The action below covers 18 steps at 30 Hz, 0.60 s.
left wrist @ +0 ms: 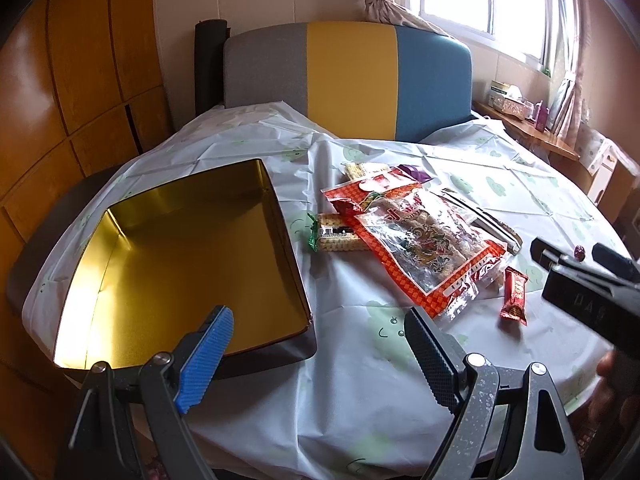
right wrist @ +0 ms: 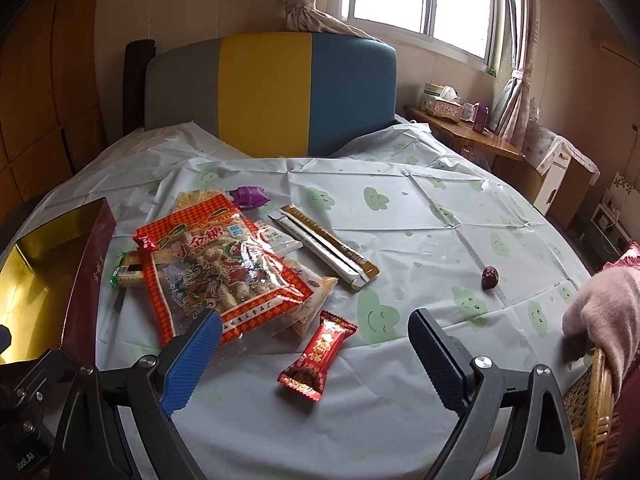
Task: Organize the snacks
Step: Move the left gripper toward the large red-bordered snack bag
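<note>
The left gripper [left wrist: 320, 344] hangs over the counter [left wrist: 360, 400] with its fingers wide and nothing between them; the open gold-lined tin [left wrist: 192, 248] sits at its ten o'clock. The right gripper [right wrist: 316, 348] also has its fingers wide and bare, and the red candy [right wrist: 318, 356] lies on the counter just under the gap. At eleven o'clock from that candy lies the big red snack bag [right wrist: 224, 268], overlapping a cracker pack [right wrist: 128, 272]. A gold stick pack [right wrist: 332, 252] lies at twelve o'clock, a small dark date [right wrist: 490, 277] at two o'clock.
</note>
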Motion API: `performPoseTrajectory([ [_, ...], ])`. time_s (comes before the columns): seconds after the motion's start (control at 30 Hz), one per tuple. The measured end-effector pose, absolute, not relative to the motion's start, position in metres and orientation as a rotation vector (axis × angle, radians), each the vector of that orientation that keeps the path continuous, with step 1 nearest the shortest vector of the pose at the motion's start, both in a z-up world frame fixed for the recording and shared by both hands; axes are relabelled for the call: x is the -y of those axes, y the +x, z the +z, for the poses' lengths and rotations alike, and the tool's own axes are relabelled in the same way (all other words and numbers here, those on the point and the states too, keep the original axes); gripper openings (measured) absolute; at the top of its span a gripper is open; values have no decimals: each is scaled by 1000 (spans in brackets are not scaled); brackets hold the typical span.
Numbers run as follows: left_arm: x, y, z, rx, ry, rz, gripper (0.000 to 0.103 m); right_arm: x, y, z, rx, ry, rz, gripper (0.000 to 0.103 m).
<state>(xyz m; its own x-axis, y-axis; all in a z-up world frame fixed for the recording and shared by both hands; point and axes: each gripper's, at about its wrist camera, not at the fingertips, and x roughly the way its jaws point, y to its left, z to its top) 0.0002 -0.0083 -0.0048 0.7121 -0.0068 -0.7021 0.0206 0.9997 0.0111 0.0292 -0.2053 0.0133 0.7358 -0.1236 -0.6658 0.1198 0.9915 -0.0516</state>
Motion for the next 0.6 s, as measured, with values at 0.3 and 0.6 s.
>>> performPoseTrajectory([
  [0.3, 14, 0, -7, -781, 32, -28, 88, 222, 43, 27, -704, -36, -144, 96],
  [0.6, 15, 2, -9, -799, 28, -43, 88, 252, 73, 51, -659, -95, -170, 96],
])
